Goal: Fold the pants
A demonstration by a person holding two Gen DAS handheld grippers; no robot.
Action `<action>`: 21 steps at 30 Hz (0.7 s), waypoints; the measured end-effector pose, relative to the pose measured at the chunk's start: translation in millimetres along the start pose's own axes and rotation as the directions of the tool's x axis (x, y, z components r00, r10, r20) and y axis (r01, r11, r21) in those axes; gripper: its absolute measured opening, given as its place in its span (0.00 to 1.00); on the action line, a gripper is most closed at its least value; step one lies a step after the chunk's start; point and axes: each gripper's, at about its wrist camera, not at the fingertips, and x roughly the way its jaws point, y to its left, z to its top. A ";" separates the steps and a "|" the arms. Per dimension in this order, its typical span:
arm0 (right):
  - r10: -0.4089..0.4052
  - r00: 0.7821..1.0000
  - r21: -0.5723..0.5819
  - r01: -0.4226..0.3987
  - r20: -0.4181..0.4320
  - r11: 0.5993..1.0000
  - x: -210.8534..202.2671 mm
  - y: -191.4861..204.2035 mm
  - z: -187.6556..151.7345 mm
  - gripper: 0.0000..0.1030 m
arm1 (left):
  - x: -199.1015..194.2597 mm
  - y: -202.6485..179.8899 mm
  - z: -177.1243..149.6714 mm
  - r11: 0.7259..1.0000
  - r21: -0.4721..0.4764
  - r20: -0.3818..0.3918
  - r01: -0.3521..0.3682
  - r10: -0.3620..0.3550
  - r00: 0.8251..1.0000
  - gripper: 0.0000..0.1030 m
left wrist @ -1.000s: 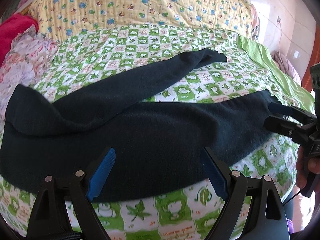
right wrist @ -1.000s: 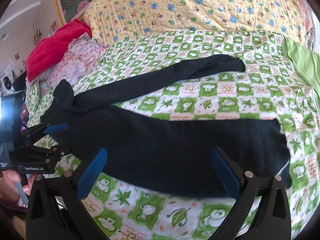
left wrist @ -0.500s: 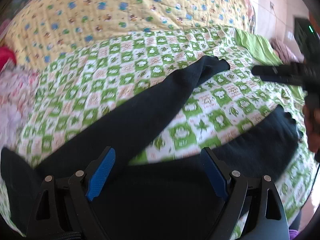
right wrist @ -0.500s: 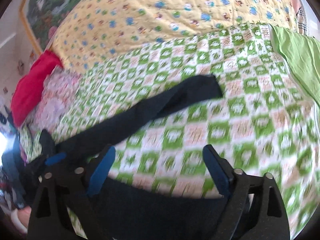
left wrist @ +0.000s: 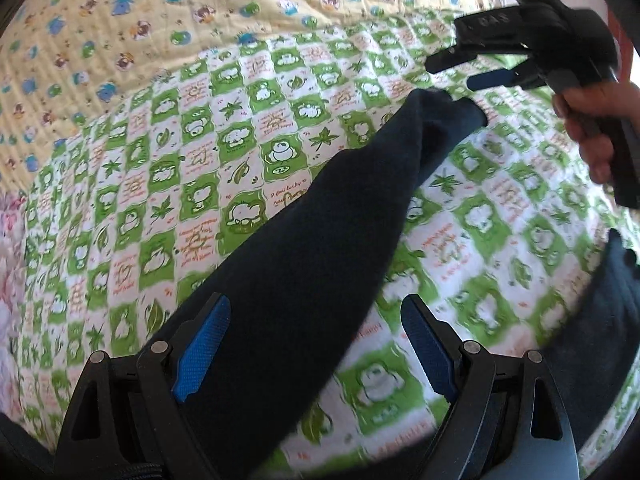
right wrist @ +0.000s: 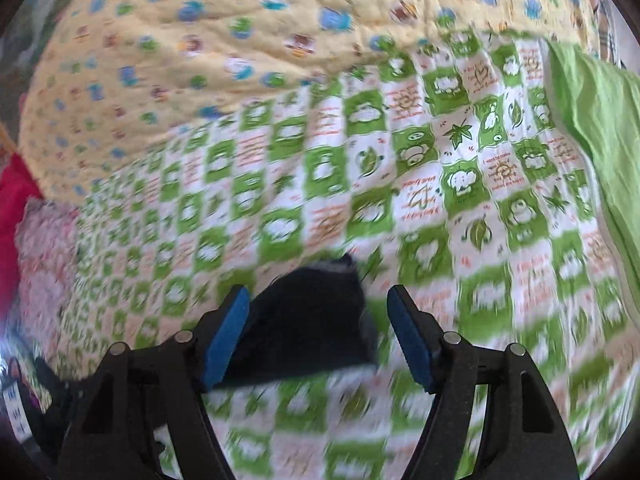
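Note:
Dark navy pants [left wrist: 320,248] lie spread on a green-and-white checked bedspread [left wrist: 192,168]. One leg runs diagonally up to its cuff [left wrist: 452,112]; the other leg [left wrist: 600,320] lies at the lower right. My left gripper [left wrist: 316,344] is open and empty, hovering over the middle of the diagonal leg. My right gripper [right wrist: 318,332] is open and empty, with the leg's cuff [right wrist: 316,312] between its fingers; whether they touch the cloth is unclear. The right gripper also shows in the left wrist view [left wrist: 480,68], just above the cuff.
A yellow quilt with cartoon prints [right wrist: 240,60] lies at the back. A light green sheet [right wrist: 592,128] is at the right. Red cloth [right wrist: 12,200] and pink floral cloth [right wrist: 44,256] are piled at the left.
Both grippers have moved forward over the bed from the near leg toward the far leg. The right gripper now reaches the far leg's cuff. Both stay open.

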 end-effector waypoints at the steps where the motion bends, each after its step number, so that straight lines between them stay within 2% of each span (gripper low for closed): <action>1: 0.001 1.000 0.009 -0.001 -0.018 1.000 9.8 -3.9 5.5 0.69 | 3.9 0.2 1.2 1.000 0.007 -0.008 -0.007 0.007 1.000 0.85; 3: -0.005 0.999 0.017 0.006 -0.043 1.000 23.8 -7.0 11.5 0.66 | 9.9 1.1 3.0 1.000 0.022 -0.011 -0.020 0.020 1.000 0.85; 6: 0.025 0.996 0.034 -0.022 -0.085 0.999 45.0 -10.4 17.5 0.49 | 17.7 2.2 3.8 0.999 0.032 -0.026 -0.013 0.013 1.000 0.78; 8: 0.068 0.993 0.050 -0.063 -0.096 0.997 51.1 -12.2 18.8 0.23 | 20.8 4.1 4.2 0.999 0.045 -0.033 -0.009 0.011 0.999 0.61; 9: 0.066 0.994 0.054 -0.061 -0.091 0.997 50.3 -12.9 18.4 0.20 | 20.1 5.8 4.7 0.999 0.047 -0.031 -0.003 0.004 1.000 0.56; 10: 0.045 0.995 0.065 -0.039 -0.084 0.997 46.1 -14.0 18.5 0.13 | 17.4 8.5 5.1 0.999 0.046 -0.025 0.012 -0.010 1.000 0.43; 11: 0.057 0.997 0.065 -0.053 -0.060 0.996 39.8 -14.9 18.2 0.08 | 15.1 9.9 5.6 0.999 0.046 -0.023 0.018 -0.017 1.000 0.32; 12: 0.079 0.996 0.069 -0.076 -0.037 0.995 31.3 -16.6 18.0 0.07 | 11.2 12.7 6.0 0.998 0.044 -0.020 0.036 -0.035 0.999 0.28; 14: 0.117 0.993 0.086 -0.117 0.010 0.989 16.4 -20.0 16.6 0.05 | 1.1 17.8 6.1 0.997 0.031 -0.015 0.074 -0.074 0.997 0.12; 16: 0.157 0.987 0.074 -0.159 0.035 0.984 0.2 -22.1 14.8 0.04 | -10.4 21.3 5.5 0.995 0.018 -0.008 0.101 -0.101 0.995 0.06; 17: 0.172 0.984 0.061 -0.175 0.047 0.983 -10.5 -23.2 12.6 0.04 | -19.7 24.2 3.8 0.991 0.005 -0.001 0.133 -0.133 0.991 0.06; 21: 0.214 0.975 0.003 -0.214 0.055 0.977 -46.2 -28.4 -3.7 0.03 | -50.2 22.6 -7.3 0.985 0.006 0.022 0.175 -0.175 0.984 0.05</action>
